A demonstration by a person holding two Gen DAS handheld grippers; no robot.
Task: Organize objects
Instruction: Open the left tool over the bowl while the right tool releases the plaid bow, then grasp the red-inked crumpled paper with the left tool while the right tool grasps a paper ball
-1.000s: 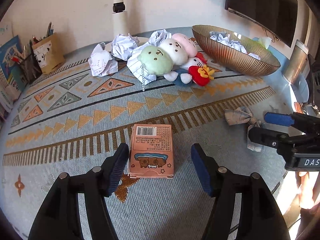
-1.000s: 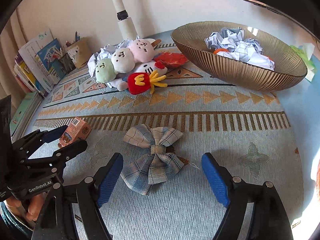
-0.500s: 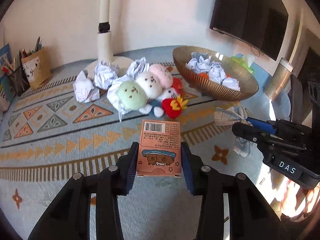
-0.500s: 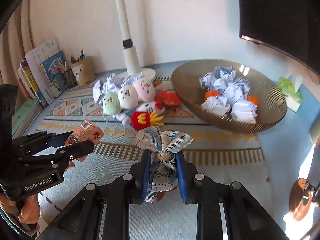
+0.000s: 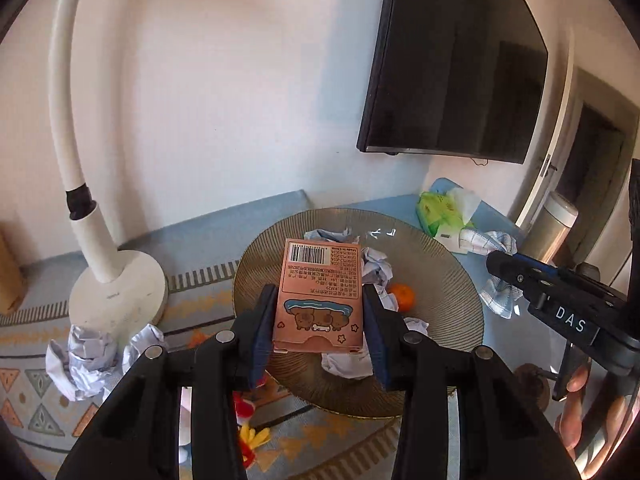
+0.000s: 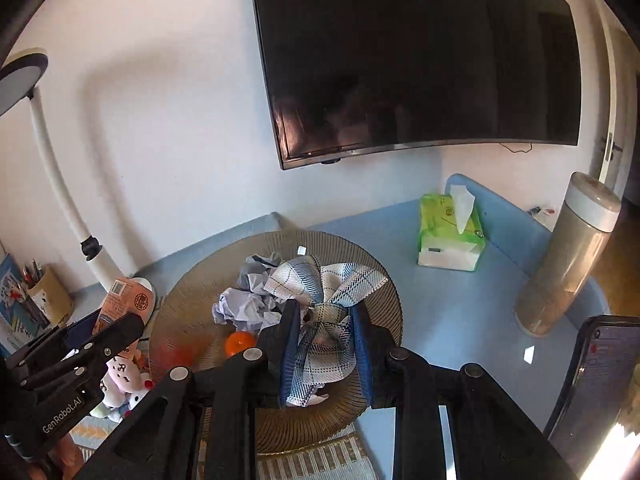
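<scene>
Showing only in the right wrist view: a beige flask (image 6: 568,256)

left tool (image 5: 320,316): clamped, pitched down | right tool (image 6: 326,344): clamped, pitched down

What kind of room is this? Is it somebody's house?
Probably a room in a home, perhaps a living room or study corner. A flat TV hangs on the wall, a white desk lamp stands on the blue table, and a tissue pack sits near a bowl of crumpled paper.

L hand-held gripper (image 5: 318,322): closed on pink box (image 5: 321,292), lifted off table, over bowl (image 5: 452,296) | R hand-held gripper (image 6: 325,344): same w/ plaid bow (image 6: 324,320)
</scene>
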